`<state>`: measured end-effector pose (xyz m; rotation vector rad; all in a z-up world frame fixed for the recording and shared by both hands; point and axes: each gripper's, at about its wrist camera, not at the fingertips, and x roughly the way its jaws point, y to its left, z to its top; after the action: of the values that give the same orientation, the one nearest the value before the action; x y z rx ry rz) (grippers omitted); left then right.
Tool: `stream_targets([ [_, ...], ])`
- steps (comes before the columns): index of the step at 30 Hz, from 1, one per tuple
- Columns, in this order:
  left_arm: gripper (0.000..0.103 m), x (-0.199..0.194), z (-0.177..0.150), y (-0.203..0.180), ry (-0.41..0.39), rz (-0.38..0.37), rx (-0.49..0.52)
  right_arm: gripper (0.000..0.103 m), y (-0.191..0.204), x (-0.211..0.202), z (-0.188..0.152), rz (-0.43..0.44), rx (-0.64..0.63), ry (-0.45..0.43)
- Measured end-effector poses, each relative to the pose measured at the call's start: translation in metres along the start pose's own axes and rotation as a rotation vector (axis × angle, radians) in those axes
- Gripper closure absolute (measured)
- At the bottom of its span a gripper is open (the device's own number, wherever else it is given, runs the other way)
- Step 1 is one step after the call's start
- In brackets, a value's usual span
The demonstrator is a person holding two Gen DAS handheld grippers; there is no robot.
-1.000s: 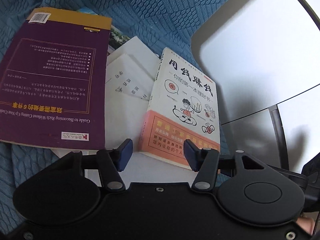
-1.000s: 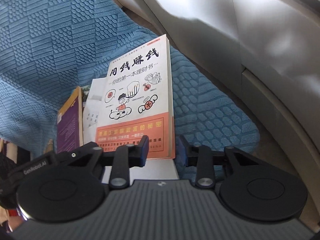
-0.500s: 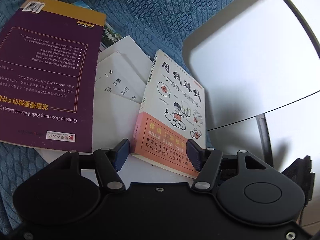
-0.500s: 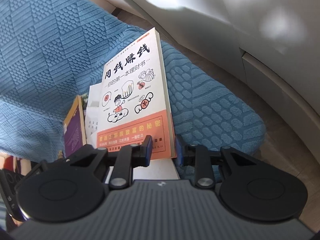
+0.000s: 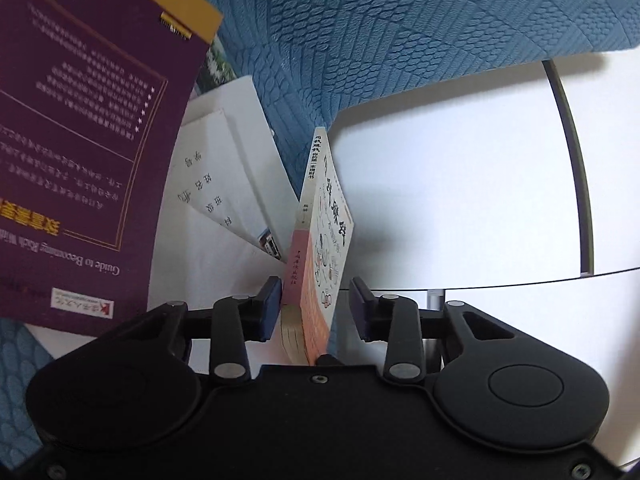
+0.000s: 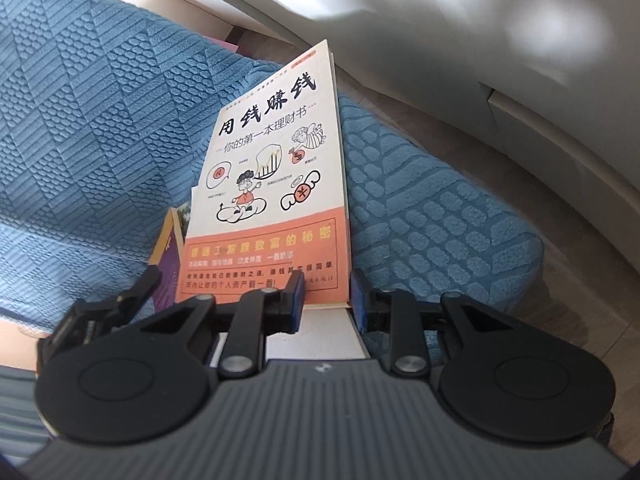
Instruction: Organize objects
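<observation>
A white and orange paperback (image 5: 320, 240) stands tilted up on its edge on white sheets over a blue blanket. My left gripper (image 5: 316, 312) straddles its near end and its jaws are closing. The left pad rests at the spine, and the right pad is still a gap away from the cover. In the right wrist view the same paperback (image 6: 272, 168) faces the camera. My right gripper (image 6: 326, 300) is shut on its lower right corner, one pad on the cover and the other at the page edge.
A large purple book (image 5: 80, 140) lies on the left over white papers (image 5: 216, 184); its edge (image 6: 168, 272) shows beside the paperback. The blue textured blanket (image 6: 100, 120) lies all around. White furniture (image 5: 460, 180) stands on the right, and the floor (image 6: 600, 220) lies below it.
The paperback went from lying flat to standing up on its edge. The left gripper moved in around its near end and narrowed. The right gripper narrowed onto the corner.
</observation>
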<state>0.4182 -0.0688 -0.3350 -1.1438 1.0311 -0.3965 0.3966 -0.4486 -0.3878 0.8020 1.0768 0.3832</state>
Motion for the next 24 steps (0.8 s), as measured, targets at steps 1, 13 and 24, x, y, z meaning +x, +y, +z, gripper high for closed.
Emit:
stream_targets([
  [1, 0.074, 0.003, 0.001, 0.002, 0.008, 0.012, -0.007, 0.075, -0.001, 0.0, 0.0, 0.003, 0.005, 0.001],
  [13, 0.092, 0.015, -0.011, -0.012, -0.034, 0.088, 0.028, 0.073, -0.005, -0.008, -0.005, 0.049, 0.033, -0.004],
  [24, 0.093, 0.005, -0.036, -0.049, -0.049, 0.115, 0.06, 0.033, -0.002, -0.042, -0.02, 0.296, 0.277, -0.039],
])
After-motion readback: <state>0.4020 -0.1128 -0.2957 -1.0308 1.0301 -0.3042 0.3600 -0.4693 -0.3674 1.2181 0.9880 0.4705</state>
